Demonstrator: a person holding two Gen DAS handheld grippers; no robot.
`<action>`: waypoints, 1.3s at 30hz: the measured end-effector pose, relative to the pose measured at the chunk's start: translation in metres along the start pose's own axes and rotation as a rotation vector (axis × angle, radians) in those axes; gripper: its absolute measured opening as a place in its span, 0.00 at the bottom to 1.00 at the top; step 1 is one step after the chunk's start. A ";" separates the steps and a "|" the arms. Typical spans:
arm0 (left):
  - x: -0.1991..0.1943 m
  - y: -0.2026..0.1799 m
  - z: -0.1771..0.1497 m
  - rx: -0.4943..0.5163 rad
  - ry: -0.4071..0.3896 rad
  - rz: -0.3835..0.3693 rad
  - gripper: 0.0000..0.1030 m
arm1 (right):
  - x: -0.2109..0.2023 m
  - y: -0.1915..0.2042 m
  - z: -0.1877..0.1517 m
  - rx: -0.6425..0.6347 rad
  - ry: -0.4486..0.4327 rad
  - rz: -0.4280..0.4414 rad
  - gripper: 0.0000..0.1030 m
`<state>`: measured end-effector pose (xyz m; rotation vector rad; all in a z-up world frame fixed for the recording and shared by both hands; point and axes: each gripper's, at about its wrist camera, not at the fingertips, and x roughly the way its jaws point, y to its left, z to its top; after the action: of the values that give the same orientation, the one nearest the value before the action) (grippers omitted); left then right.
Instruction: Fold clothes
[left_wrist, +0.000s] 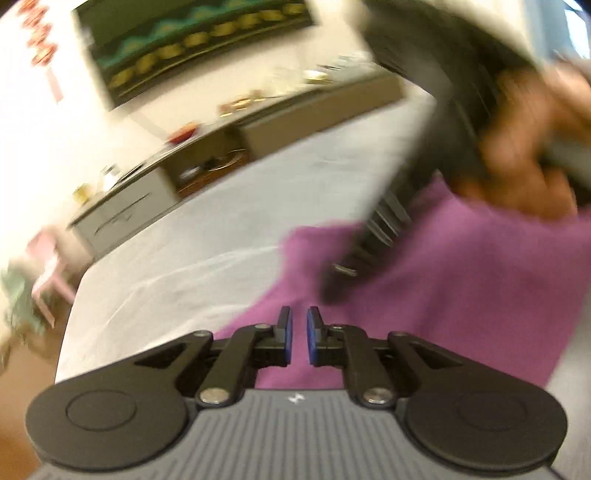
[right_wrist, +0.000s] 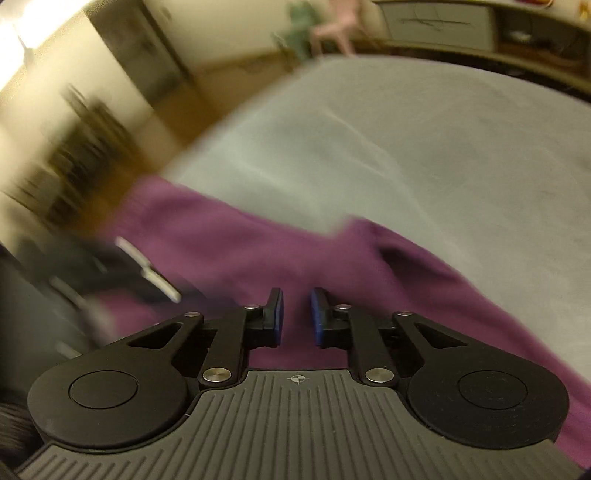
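Left tool (left_wrist: 299, 334) and right tool (right_wrist: 296, 317) both hang nearly clenched, grasping nothing, above the purple garment (right_wrist: 236, 243); it lies on the white-sheeted bed (right_wrist: 406, 147).

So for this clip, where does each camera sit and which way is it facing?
Left wrist: on the left gripper, angled down over the purple garment on the white bed; the other gripper and a hand show upper right.
Right wrist: on the right gripper, looking down across the garment; the other gripper is blurred at left.
Shared: garment, bed, sideboard.
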<state>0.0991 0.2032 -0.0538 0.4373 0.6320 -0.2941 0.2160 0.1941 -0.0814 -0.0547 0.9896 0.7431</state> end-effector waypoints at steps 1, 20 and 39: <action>0.003 0.009 -0.002 -0.042 0.018 0.014 0.10 | 0.003 -0.005 0.004 -0.005 -0.016 -0.046 0.00; 0.041 0.093 -0.020 -0.513 0.183 0.166 0.11 | 0.005 0.002 -0.005 -0.116 -0.110 -0.273 0.15; -0.006 0.159 -0.080 -0.761 0.211 0.308 0.07 | -0.194 -0.163 -0.179 0.306 -0.142 -0.539 0.32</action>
<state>0.1173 0.3802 -0.0598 -0.1741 0.8160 0.2928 0.1170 -0.1002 -0.0793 -0.0003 0.8878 0.0975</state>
